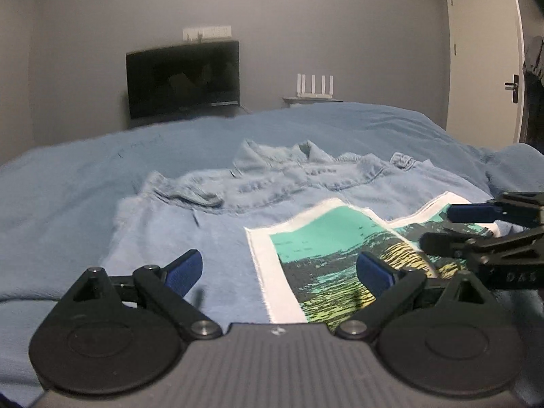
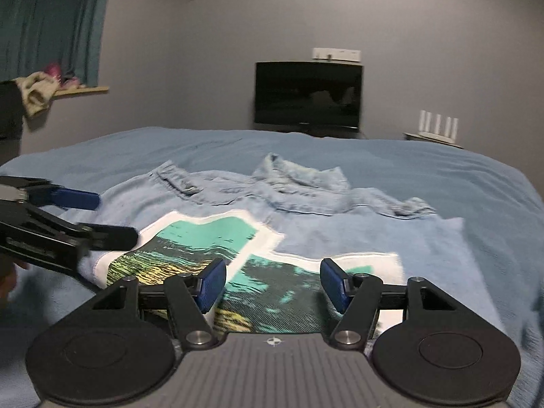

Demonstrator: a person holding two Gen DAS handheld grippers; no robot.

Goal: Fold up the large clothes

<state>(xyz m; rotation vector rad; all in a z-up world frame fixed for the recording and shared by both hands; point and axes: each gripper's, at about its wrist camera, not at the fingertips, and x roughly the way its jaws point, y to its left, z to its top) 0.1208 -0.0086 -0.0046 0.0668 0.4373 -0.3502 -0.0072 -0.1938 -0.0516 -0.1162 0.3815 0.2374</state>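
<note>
A pale blue denim jacket [image 1: 258, 197] lies spread flat on a bed [image 1: 68, 183] covered with a soft, slightly crinkled blue sheet. The jacket's collar [image 2: 299, 175] stands rumpled at the far edge, with stitched seams and buttoned flaps running across the shoulders, and the cloth looks faded and stiff beside the smoother bedding. On the near part of the jacket sits a rectangular printed patch [image 1: 326, 258] with a white, slightly frayed border; its picture is banded in turquoise, dark grey-green and yellow. The patch is buckled into a ridge across its middle, so it shows as two stepped panels in the right wrist view.

The left claw [image 1: 282, 270] hovers low over the jacket with its jaws spread wide, ribbed blue pads facing each other and nothing gripped; one pad is over plain denim, the other over the patch. The right claw [image 2: 273, 285] stands partly open over the near portion of the patch, its pads clear of the cloth and holding nothing. Each claw has black angular linkages on round black hubs.

Against the grey far wall stand a dark flat screen [image 2: 307, 93] and a white router [image 2: 438, 125] with upright antennas. A white door [image 1: 482, 57] is at the right.
</note>
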